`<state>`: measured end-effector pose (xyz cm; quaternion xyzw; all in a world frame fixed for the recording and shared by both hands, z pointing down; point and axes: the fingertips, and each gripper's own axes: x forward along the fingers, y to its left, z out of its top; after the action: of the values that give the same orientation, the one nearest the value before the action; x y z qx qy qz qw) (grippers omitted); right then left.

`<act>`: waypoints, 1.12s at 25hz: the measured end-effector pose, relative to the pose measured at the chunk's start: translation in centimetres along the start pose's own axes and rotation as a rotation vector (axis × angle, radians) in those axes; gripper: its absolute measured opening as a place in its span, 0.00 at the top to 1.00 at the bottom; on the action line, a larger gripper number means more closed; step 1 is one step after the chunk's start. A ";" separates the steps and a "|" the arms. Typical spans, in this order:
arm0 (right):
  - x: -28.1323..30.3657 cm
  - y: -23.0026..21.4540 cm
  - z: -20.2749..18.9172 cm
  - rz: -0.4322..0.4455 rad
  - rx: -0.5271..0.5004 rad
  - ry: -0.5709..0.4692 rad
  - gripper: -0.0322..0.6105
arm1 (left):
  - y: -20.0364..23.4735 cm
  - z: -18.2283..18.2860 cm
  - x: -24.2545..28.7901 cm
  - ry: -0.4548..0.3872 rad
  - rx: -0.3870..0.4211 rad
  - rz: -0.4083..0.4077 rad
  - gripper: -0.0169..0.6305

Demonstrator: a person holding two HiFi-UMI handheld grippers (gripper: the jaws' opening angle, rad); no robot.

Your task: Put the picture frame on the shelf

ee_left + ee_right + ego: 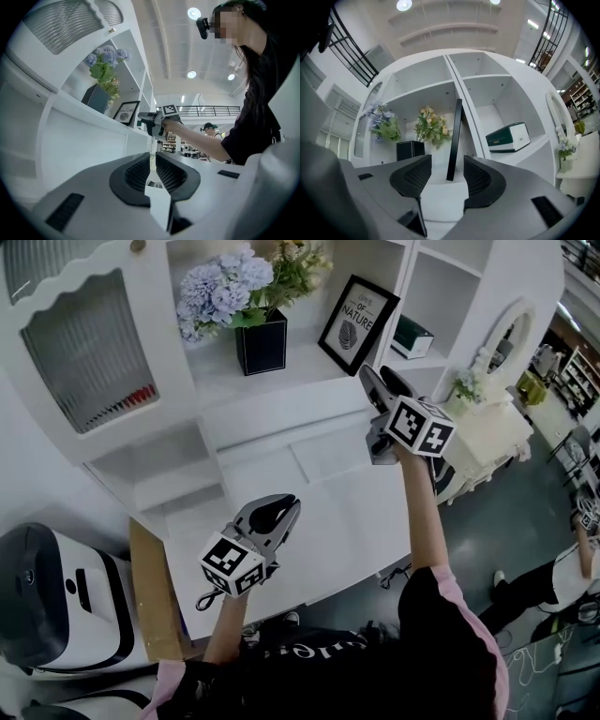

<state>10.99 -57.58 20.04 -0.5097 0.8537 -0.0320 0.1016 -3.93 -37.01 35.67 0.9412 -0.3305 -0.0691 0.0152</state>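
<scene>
My right claw (381, 382) gapes wide, gripping nothing. The picture frame (358, 322) stands upright on the shelf (305, 367) just ahead, edge-on to the gap. My left claw (274, 521), pinched closed, hangs farther back.

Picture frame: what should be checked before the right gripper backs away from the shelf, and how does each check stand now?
1. Picture frame stands on the shelf: ok.
2. Right gripper has its jaws apart, with a gap on either side of the frame's edge: ok.
3. Frame is apart from the black flower vase: ok.
4. Frame's footing is firm enough to stay up alone: cannot tell.
5. Left gripper is shut on nothing and away from the shelf: ok.
</scene>
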 end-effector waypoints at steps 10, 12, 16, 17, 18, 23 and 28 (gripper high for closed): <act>-8.3 5.8 -4.5 0.159 -0.045 0.052 0.61 | -3.9 -0.7 0.2 0.013 -0.010 -0.002 0.90; -9.9 6.7 -5.8 0.189 -0.043 0.071 0.61 | -4.8 -1.3 0.1 0.026 -0.012 -0.002 0.90; -13.4 7.9 -8.1 0.223 -0.023 0.098 0.63 | -6.8 -2.7 -0.4 0.051 -0.028 0.006 0.90; -14.3 8.1 -8.6 0.228 -0.010 0.103 0.65 | -7.4 -2.9 -0.6 0.055 -0.032 0.010 0.90; -15.3 8.4 -9.2 0.234 0.006 0.108 0.68 | -7.9 -3.1 -0.8 0.057 -0.036 0.015 0.90; -20.6 10.1 -12.5 0.261 0.076 0.160 0.75 | -11.2 -4.4 -2.3 0.073 -0.056 0.053 0.90; -26.1 10.9 -15.6 0.274 0.102 0.210 0.80 | -15.1 -6.2 -3.8 0.076 -0.083 0.085 0.90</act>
<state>10.31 -30.23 37.27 -0.3768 0.9183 -0.1144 0.0410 3.39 -22.98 41.12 0.9268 -0.3662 -0.0463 0.0695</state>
